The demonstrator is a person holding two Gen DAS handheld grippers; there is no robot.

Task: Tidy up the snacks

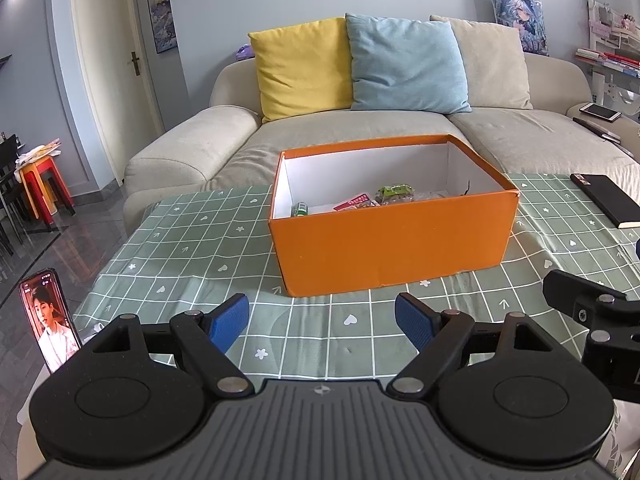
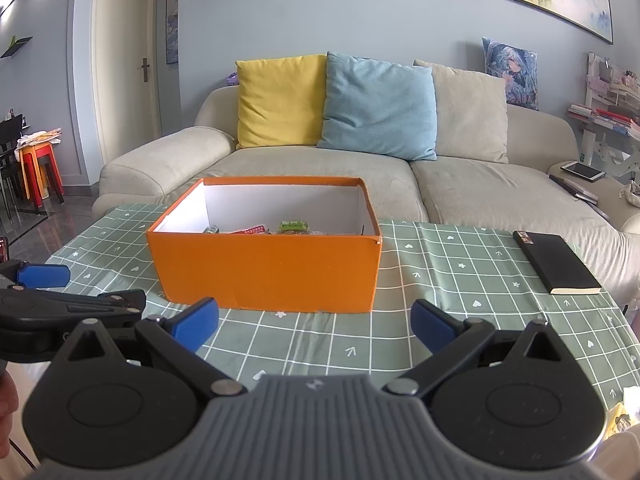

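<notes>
An orange cardboard box (image 1: 392,248) with a white inside stands on the green checked tablecloth; it also shows in the right wrist view (image 2: 268,268). Inside lie snack packets: a green-labelled one (image 1: 394,193) (image 2: 294,226), a red-pink one (image 1: 354,202) (image 2: 252,230) and a small green item (image 1: 300,210). My left gripper (image 1: 322,320) is open and empty, hovering over the cloth in front of the box. My right gripper (image 2: 314,322) is open and empty, also in front of the box. The left gripper's blue pad (image 2: 42,275) shows at the right view's left edge.
A black notebook (image 1: 608,200) (image 2: 556,262) lies on the table's right side. A phone (image 1: 50,326) with a lit screen stands at the table's left edge. A beige sofa (image 1: 360,132) with yellow, blue and beige cushions sits behind the table.
</notes>
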